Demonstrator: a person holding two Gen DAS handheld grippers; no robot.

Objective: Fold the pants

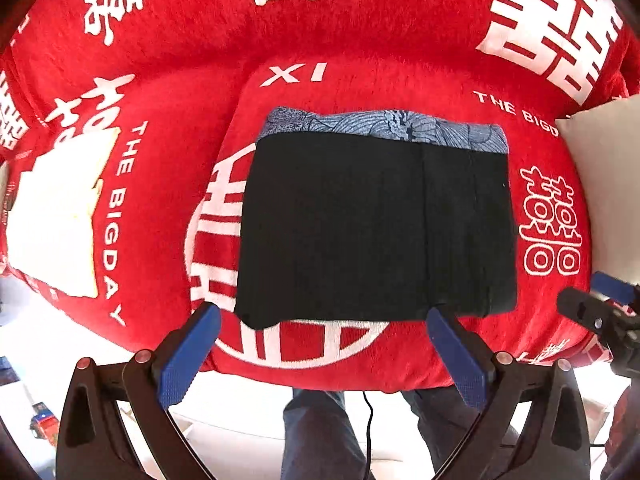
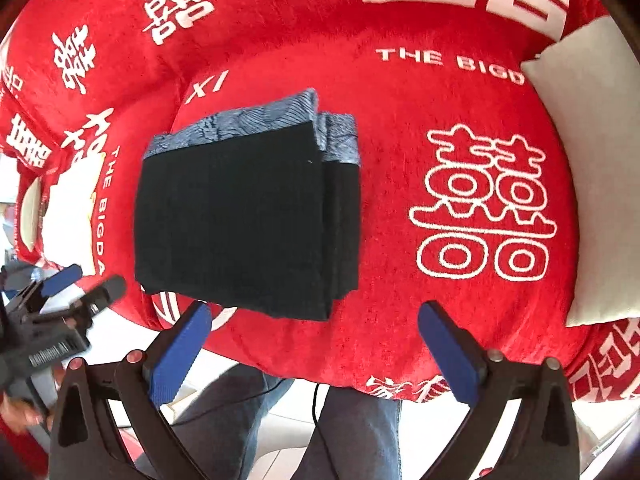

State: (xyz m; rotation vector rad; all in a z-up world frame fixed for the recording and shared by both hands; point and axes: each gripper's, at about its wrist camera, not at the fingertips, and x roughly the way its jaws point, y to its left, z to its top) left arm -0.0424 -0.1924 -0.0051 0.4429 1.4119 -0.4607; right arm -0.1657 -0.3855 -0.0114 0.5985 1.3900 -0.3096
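Note:
The black pants [image 1: 372, 228] lie folded into a flat rectangle with a blue patterned waistband along the far edge, on a red plush sofa seat. In the right wrist view the pants [image 2: 244, 216] show stacked layers at their right side. My left gripper [image 1: 324, 316] is open and empty, just short of the pants' near edge. My right gripper [image 2: 314, 316] is open and empty, near the pants' near right corner. Each gripper also shows in the other's view: the right one [image 1: 600, 312] and the left one [image 2: 76, 284].
The red sofa cover [image 1: 360, 88] has white lettering. A white cushion [image 2: 592, 168] lies to the right and a pale cushion [image 1: 60, 224] to the left. The sofa's front edge is right below the grippers, with the person's legs [image 2: 352, 432] and a black cable beneath.

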